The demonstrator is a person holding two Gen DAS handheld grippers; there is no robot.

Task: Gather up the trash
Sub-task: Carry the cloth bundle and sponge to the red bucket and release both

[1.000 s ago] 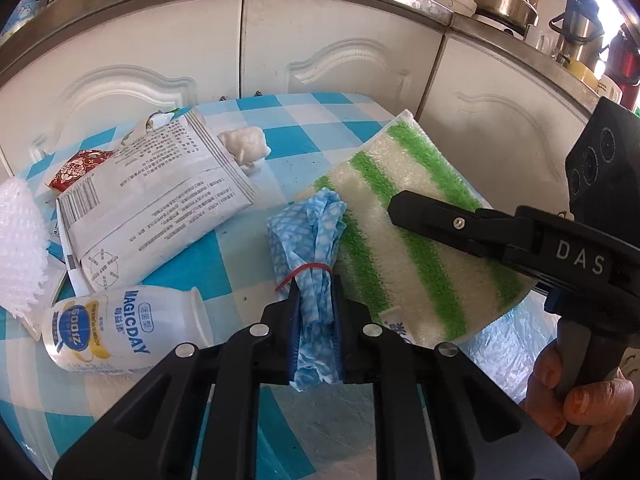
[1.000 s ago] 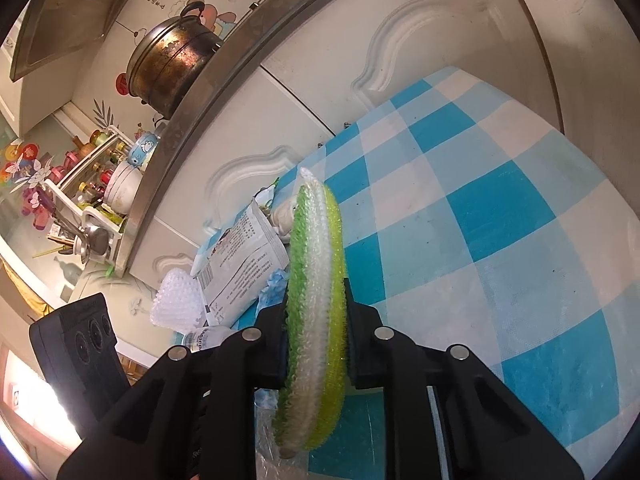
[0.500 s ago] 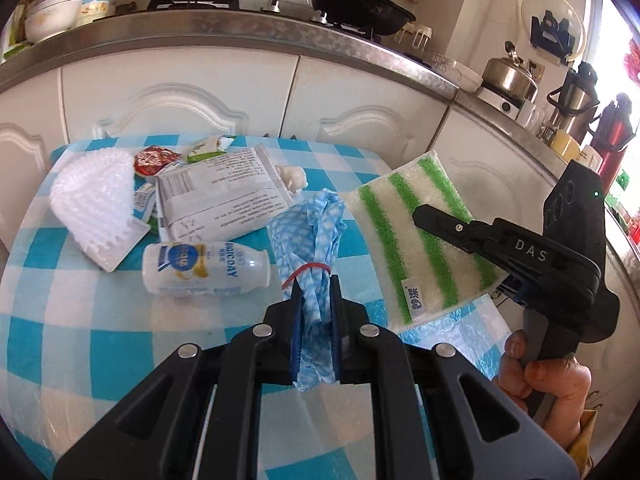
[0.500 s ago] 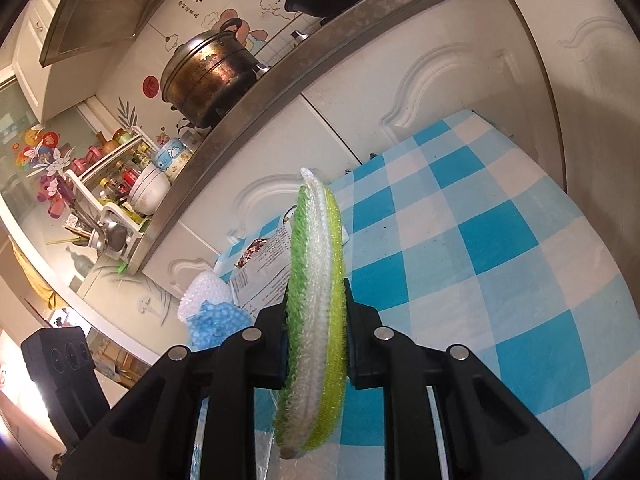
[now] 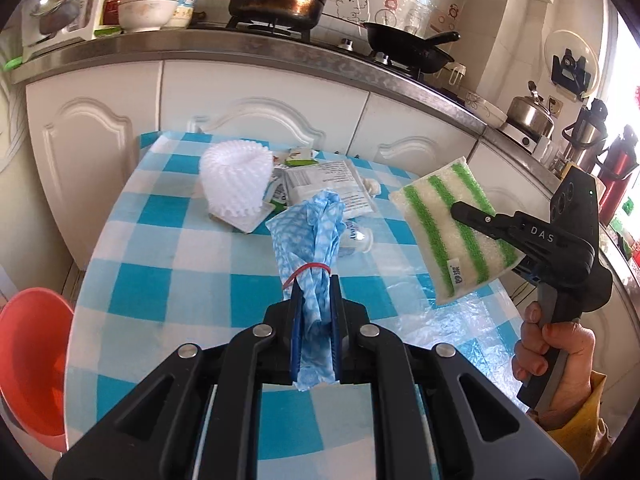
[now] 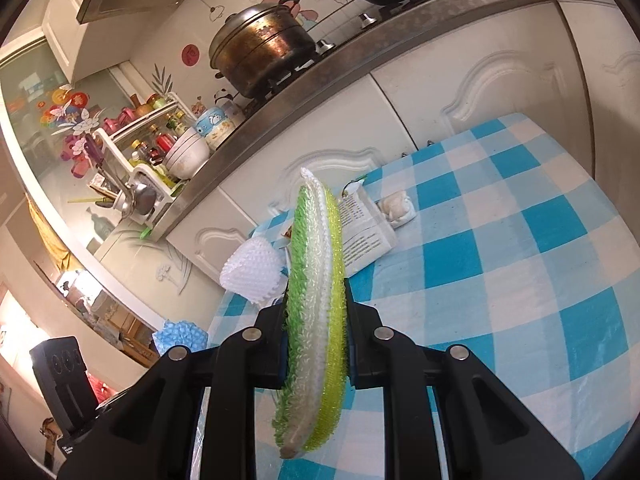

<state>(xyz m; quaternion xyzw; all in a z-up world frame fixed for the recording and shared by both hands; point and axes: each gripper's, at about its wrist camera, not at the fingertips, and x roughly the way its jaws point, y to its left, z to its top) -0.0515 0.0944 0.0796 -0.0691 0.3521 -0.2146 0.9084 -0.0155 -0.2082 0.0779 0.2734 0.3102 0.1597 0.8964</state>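
Left gripper (image 5: 315, 300) clamps a crumpled blue-and-white cloth bundle (image 5: 316, 236) tied with a red rubber band, frame centre. Right gripper (image 6: 316, 316) pinches the green-and-white striped scrubbing pad (image 6: 316, 292) edge-on above the blue checked tablecloth (image 6: 520, 264).

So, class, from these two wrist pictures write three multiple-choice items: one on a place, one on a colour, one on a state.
1. Where is the white foam net?
A. on the checked table
B. on the counter
C. in the orange basin

2. What colour is the band around the blue cloth?
A. green
B. red
C. black

3. How does the right gripper stand?
A. open
B. shut on nothing
C. shut on the striped sponge

Key: 1 A, it rests on the tablecloth by the wrappers. 2 B, a red loop circles the cloth just ahead of the left gripper. 3 C, its jaws pinch the sponge's edge.
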